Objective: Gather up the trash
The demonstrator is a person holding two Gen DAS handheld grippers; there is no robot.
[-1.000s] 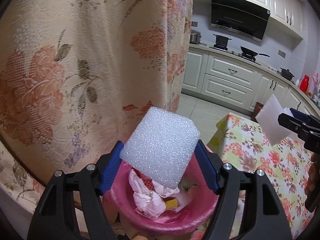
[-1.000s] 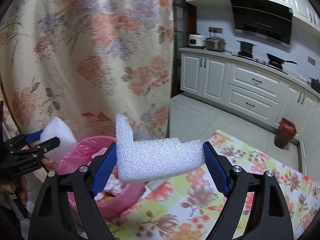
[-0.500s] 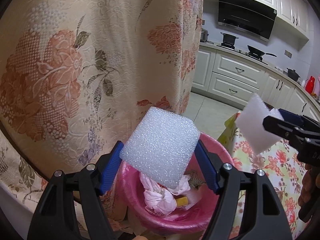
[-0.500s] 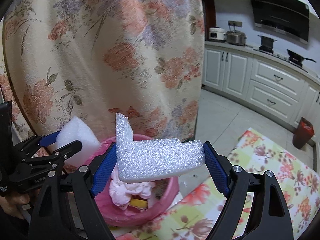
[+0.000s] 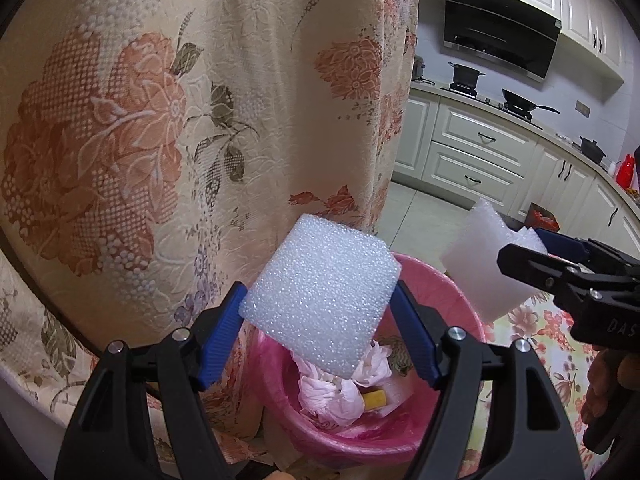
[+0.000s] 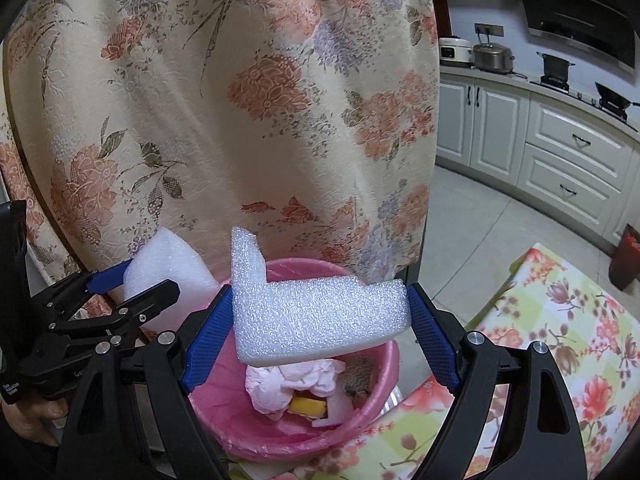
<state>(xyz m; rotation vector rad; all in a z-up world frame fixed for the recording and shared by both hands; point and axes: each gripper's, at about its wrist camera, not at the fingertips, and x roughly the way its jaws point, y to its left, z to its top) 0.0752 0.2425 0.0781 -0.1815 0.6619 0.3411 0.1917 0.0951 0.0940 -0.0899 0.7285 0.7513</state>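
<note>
My left gripper is shut on a square white foam block, held just over the near rim of a pink lined trash bin. My right gripper is shut on an L-shaped white foam piece, hanging above the same bin. Inside the bin lie crumpled pink paper, a yellow scrap and a white bit. Each gripper shows in the other's view: the right gripper at the right, the left gripper at the left.
A floral curtain hangs right behind the bin. A table with a floral cloth lies to the right. Kitchen cabinets, a stove with pans and a dark red bin stand farther back across the tiled floor.
The right gripper has carried its L-shaped foam leftward from over the table to above the bin. The left gripper has stayed over the bin with its block.
</note>
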